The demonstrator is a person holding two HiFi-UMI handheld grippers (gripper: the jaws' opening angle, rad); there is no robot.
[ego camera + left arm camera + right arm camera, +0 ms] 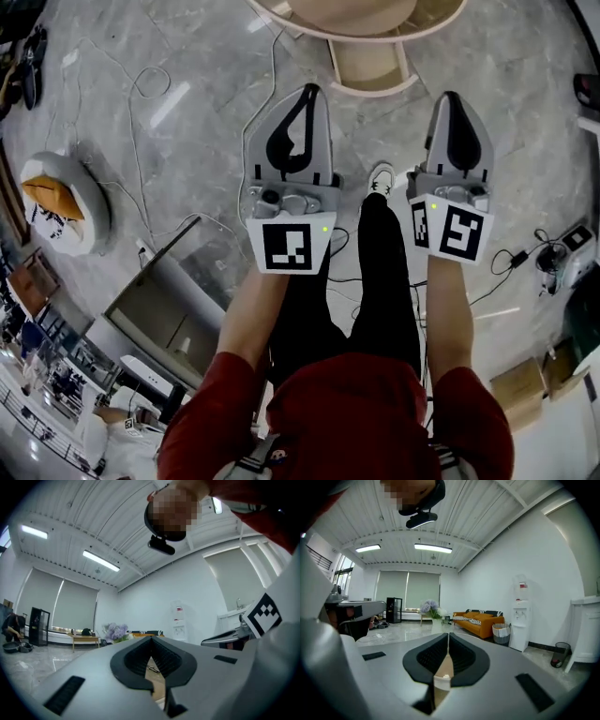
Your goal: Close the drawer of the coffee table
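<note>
In the head view the pale wooden coffee table (427,19) stands at the top edge, and its drawer (372,67) sticks out toward me, open. My left gripper (309,90) points at the floor just below and left of the drawer, its jaws together and nothing held. My right gripper (450,96) is to the drawer's lower right, also closed and empty. Neither touches the drawer. In the left gripper view the left gripper (151,638) has its tips meeting, with wood seen through the gap below. The right gripper (448,634) looks the same in its own view.
My black-trousered legs (380,281) and a white shoe (381,176) stand between the grippers. Cables trail over the marble floor. A round white and orange object (58,202) lies left, a grey cabinet (169,309) lower left, cardboard boxes (525,384) lower right. An orange sofa (480,620) stands ahead.
</note>
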